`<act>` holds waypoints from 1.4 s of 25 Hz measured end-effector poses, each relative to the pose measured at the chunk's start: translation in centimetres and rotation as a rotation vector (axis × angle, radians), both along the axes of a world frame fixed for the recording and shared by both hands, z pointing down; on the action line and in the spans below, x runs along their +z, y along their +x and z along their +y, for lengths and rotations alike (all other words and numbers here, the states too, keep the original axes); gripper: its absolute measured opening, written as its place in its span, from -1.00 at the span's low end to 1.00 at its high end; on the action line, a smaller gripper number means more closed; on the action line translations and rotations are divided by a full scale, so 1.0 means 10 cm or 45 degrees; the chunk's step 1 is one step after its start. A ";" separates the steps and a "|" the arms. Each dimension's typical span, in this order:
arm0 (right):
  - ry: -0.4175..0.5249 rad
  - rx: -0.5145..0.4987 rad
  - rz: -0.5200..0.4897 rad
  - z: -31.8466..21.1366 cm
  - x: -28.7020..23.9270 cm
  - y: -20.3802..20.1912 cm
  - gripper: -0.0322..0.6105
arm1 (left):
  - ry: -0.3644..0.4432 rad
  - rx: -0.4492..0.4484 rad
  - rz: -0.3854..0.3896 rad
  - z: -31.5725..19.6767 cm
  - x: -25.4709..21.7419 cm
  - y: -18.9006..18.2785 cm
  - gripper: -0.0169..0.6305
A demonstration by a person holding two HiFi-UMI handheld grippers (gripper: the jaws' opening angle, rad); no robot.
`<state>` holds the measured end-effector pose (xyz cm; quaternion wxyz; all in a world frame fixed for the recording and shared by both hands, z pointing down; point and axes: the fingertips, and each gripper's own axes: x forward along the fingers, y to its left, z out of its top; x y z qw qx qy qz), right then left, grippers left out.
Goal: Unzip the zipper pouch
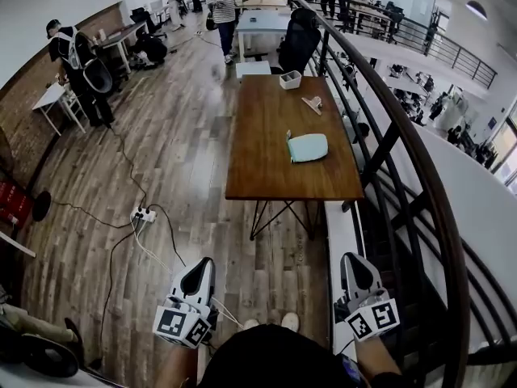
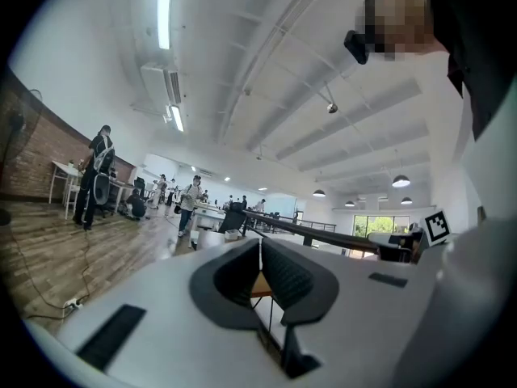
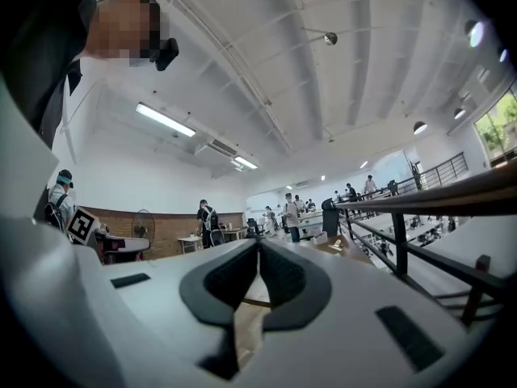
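This is an open-plan office or shared workspace on an upper gallery. It has a brown plank floor (image 1: 178,136) and a red brick wall (image 2: 32,164) along one side. People (image 1: 222,6) stand among white desks (image 1: 262,27) and a black office chair (image 1: 299,39). A black metal railing (image 1: 388,120) overlooks a lower level (image 1: 412,95), and long strip lights (image 2: 164,6) run along the white ceiling.

A plank floor (image 1: 186,136) fills the head view. A brown table (image 1: 266,168) on thin black legs stands at 12 o'clock, with a black chair (image 1: 299,39) and white desks (image 1: 262,24) beyond it. A dark railing (image 1: 404,128) curves from 1 to 4 o'clock, with a lower level past it. A brick wall (image 1: 32,128) runs at 9 o'clock, and a power strip (image 1: 144,214) and cable (image 1: 121,156) lie at 8. Strip lights (image 2: 164,14) hang on the white ceiling (image 2: 266,71), and a window (image 2: 376,225) glows far off.
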<state>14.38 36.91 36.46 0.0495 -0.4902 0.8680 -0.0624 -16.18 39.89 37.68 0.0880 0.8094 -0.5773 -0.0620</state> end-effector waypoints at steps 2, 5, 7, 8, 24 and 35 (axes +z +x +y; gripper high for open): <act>0.013 -0.006 -0.001 0.03 -0.03 -0.08 -0.79 | 0.005 0.006 0.002 0.03 -0.03 -0.06 -0.90; 0.005 0.002 -0.012 0.07 -0.02 -0.16 -0.57 | 0.035 0.010 0.012 0.10 -0.10 -0.13 -0.84; -0.008 0.006 -0.021 0.10 0.01 -0.19 -0.47 | 0.051 0.015 0.029 0.16 -0.13 -0.16 -0.65; -0.013 0.007 -0.021 0.12 0.02 -0.20 -0.43 | 0.059 0.021 0.040 0.19 -0.14 -0.16 -0.60; 0.004 0.044 -0.002 0.24 -0.12 -0.35 0.01 | 0.065 0.013 0.092 0.30 -0.03 -0.36 -0.04; 0.074 -0.024 0.037 -0.38 -0.16 -0.33 -0.04 | 0.071 -0.022 0.026 -0.15 -0.15 -0.23 -0.04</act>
